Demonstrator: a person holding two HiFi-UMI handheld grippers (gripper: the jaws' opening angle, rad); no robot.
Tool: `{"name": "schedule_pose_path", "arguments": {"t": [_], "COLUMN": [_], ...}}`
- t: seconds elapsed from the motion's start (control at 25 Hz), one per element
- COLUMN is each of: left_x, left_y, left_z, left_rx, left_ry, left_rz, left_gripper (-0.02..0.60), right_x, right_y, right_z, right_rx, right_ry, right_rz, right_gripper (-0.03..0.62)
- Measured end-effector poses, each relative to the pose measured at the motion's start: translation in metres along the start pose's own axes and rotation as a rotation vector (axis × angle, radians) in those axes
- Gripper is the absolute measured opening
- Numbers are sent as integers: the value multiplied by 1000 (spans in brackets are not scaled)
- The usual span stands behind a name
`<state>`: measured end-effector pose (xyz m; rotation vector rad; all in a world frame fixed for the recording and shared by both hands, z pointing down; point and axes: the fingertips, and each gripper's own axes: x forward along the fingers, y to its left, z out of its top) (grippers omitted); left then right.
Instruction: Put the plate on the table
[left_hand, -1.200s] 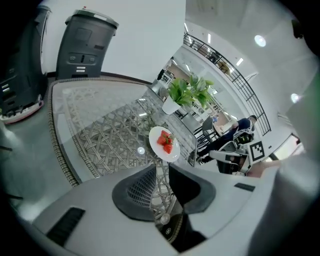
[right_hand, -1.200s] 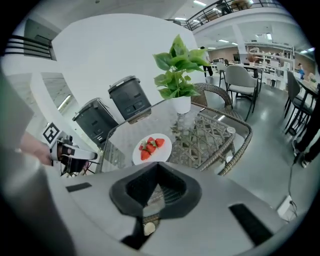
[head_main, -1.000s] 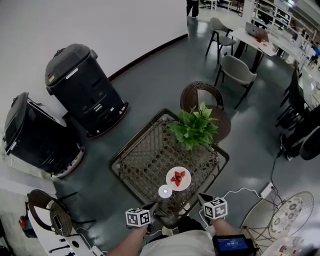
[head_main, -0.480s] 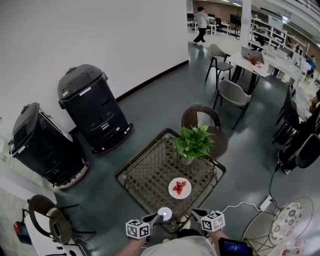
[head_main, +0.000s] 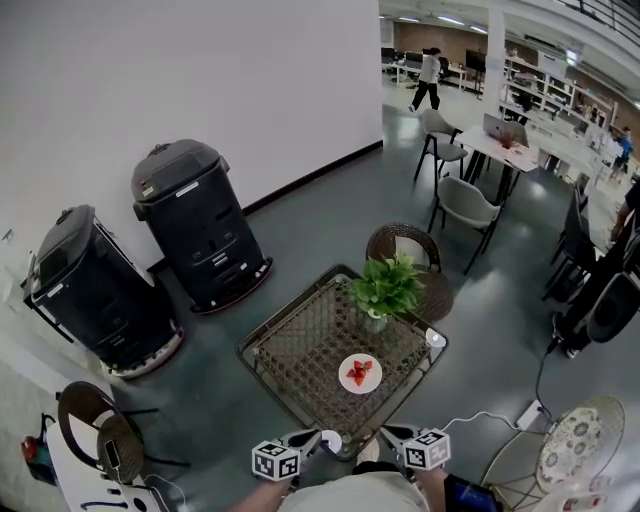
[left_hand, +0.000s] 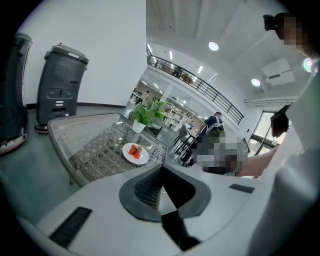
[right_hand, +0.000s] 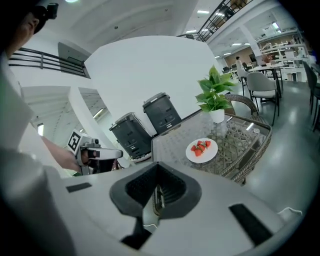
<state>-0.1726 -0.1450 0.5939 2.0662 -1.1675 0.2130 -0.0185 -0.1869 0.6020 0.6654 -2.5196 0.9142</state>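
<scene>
Sitting on the table (head_main: 275, 345), plate (head_main: 344, 379) carries strawberries (head_main: 359, 372); left gripper (head_main: 316, 438) and right gripper (head_main: 389, 433) hover nearby, jaws closed, empty.

Left gripper (head_main: 320, 439) and right gripper (head_main: 388, 435) have withdrawn from the near edge of the surface (head_main: 298, 352) toward the person and are now clear of it.

Bright, even light falls from ceiling lights (left_hand: 213, 46), and shadows are soft. The glass top of the table (right_hand: 172, 135) carries small glints. Both gripper views bow strongly at the edges, with black corners and a soft foreground.
</scene>
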Motion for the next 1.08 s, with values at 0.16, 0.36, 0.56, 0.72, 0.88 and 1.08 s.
{"name": "schedule_pose_path", "arguments": {"t": [0.16,0.36,0.56,0.72,0.88,1.08], "left_x": [-8,-15,-19,-27,-32,-49], "left_y": [-12,-28,-37,-50,-48,-53], "left_z": [-8,-15,-21,-30,-36,-67], "left_rx": [6,-5,10,42,24,8], "left_ry": [-7,-23,-39,-18,-27,12], "left_rz": [-18,-36,-54,-78,-80,-71], "left_gripper": [5,5,5,5,5,5], "right_x": [-11,-27,-33,-37,-40,-47], "right_y": [15,29,38,50,53,66], "right_z": [-2,-3,-10,-17,-21,-43], "right_rx": [-16,11,-3,-8,-12,7], "right_ry": [-16,-49,-56,-62,-62,-47], "right_rz": [17,22,14,-2,-22,-14], "right_gripper": [5,5,5,5,5,5]}}
